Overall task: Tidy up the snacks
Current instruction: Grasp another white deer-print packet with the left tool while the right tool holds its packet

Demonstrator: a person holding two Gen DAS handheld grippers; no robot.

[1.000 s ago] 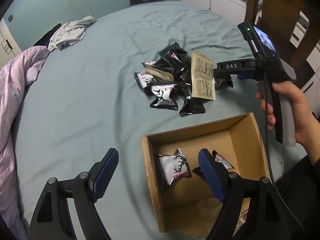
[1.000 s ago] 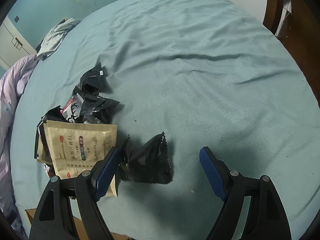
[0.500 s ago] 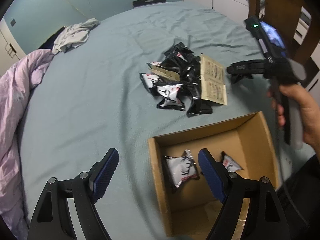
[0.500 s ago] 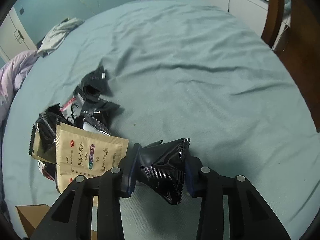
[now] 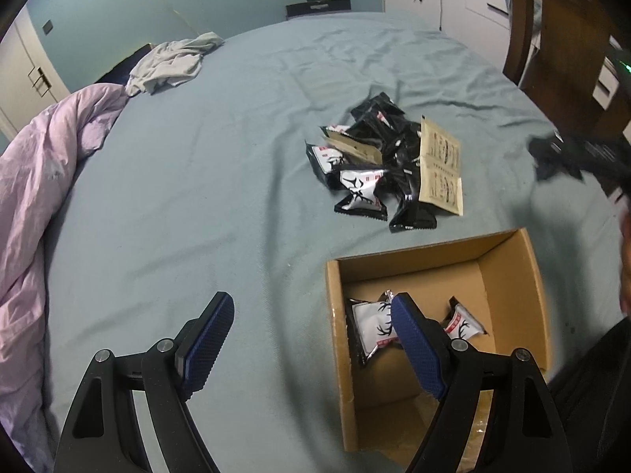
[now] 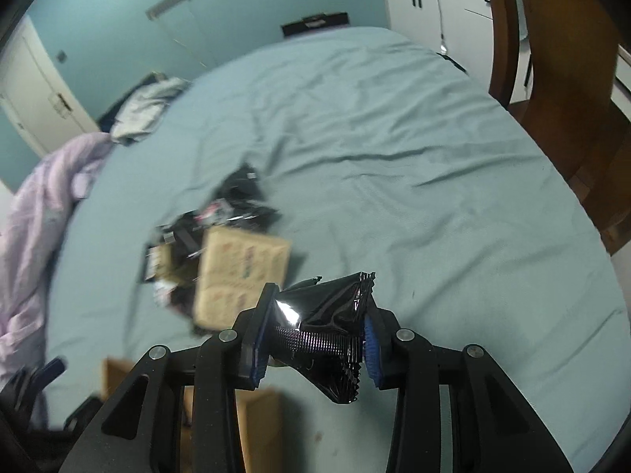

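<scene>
Left wrist view: the left gripper (image 5: 307,343) hangs wide open with nothing in it, one finger over the cardboard box (image 5: 334,315) at 5 o'clock — snack pile (image 5: 378,165) sits at 1 o'clock. Right wrist view: the right gripper (image 6: 315,339) is clamped across a black snack packet (image 6: 327,335), long axis running 5 to 1 o'clock, top pointing away — it's slick, crumpled foil, so it could slip out before reaching the box.

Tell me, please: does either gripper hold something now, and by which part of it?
The right gripper holds a black snack packet, pinched across its middle, so that the wrapper bunches there. The left gripper is open and holds nothing.
</scene>
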